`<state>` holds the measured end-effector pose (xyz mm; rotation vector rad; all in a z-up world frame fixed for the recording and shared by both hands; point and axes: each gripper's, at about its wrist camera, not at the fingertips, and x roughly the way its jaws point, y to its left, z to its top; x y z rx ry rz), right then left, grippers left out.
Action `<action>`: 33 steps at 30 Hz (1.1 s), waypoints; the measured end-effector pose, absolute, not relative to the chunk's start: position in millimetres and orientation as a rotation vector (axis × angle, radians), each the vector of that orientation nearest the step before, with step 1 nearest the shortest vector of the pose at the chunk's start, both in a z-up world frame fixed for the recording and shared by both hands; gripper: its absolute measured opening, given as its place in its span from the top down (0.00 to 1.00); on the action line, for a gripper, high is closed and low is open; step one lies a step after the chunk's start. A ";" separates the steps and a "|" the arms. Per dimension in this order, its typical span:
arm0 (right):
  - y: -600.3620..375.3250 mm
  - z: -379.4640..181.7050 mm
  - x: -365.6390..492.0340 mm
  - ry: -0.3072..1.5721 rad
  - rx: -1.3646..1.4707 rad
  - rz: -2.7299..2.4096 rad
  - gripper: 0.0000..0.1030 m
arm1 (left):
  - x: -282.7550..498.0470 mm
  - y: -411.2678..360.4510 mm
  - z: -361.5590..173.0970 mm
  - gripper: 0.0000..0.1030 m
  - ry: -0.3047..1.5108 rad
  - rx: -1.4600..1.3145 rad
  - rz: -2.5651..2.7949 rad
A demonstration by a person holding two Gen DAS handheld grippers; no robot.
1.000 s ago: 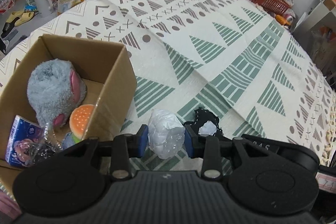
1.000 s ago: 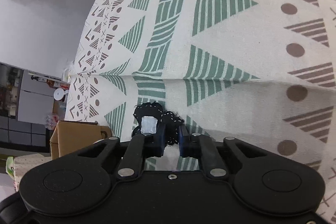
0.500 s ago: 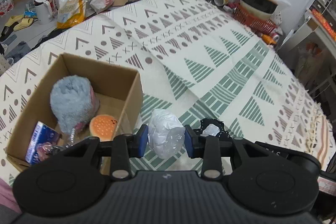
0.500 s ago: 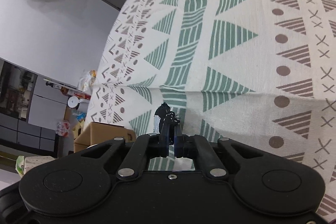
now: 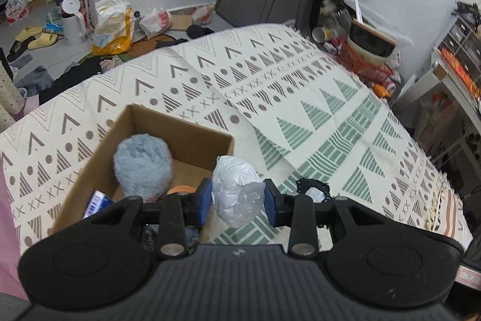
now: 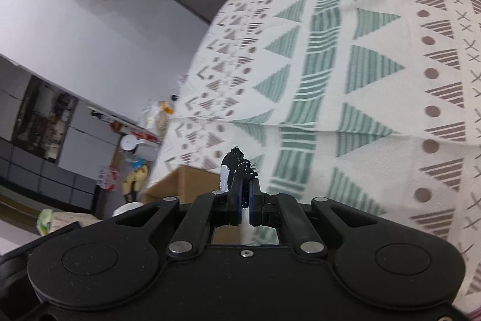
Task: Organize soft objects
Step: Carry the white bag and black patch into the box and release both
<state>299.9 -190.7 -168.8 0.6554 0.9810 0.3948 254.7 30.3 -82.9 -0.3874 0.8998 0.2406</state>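
My left gripper (image 5: 237, 200) is shut on a white soft lump wrapped in clear plastic (image 5: 236, 193), held up beside the right wall of an open cardboard box (image 5: 192, 134). Inside the box lie a grey furry plush (image 5: 142, 164), an orange burger toy (image 5: 180, 189) and a blue packet (image 5: 96, 202). My right gripper (image 6: 245, 202) is shut on a black frilly item with a white tag (image 6: 236, 166), lifted above the patterned cloth (image 6: 345, 80). That same black item (image 5: 312, 190) shows just right of the left fingers. The box corner (image 6: 183, 181) appears beyond it.
The box stands on a cream cloth (image 5: 300, 110) with green and brown patterns. Clutter lines the far edge: a red basket (image 5: 365, 63) with a dark bowl. On the floor are a white jug (image 5: 72, 20), a yellow bag (image 5: 112, 26) and slippers (image 5: 34, 38).
Both grippers have risen, so the cloth and box look farther off. The right gripper closed on the black item and lifted it; the left keeps its hold on the white lump.
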 end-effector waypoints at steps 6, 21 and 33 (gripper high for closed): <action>-175.9 -137.3 282.6 0.911 0.624 0.483 0.96 | 245.8 54.0 -80.0 0.66 0.885 -0.407 0.258; -130.5 -124.8 273.5 0.842 0.559 0.594 0.96 | 237.3 106.8 -92.1 0.66 0.894 -0.493 0.268; -106.7 -133.2 274.7 0.833 0.518 0.589 0.96 | 245.0 122.2 -118.1 0.57 0.944 -0.626 0.218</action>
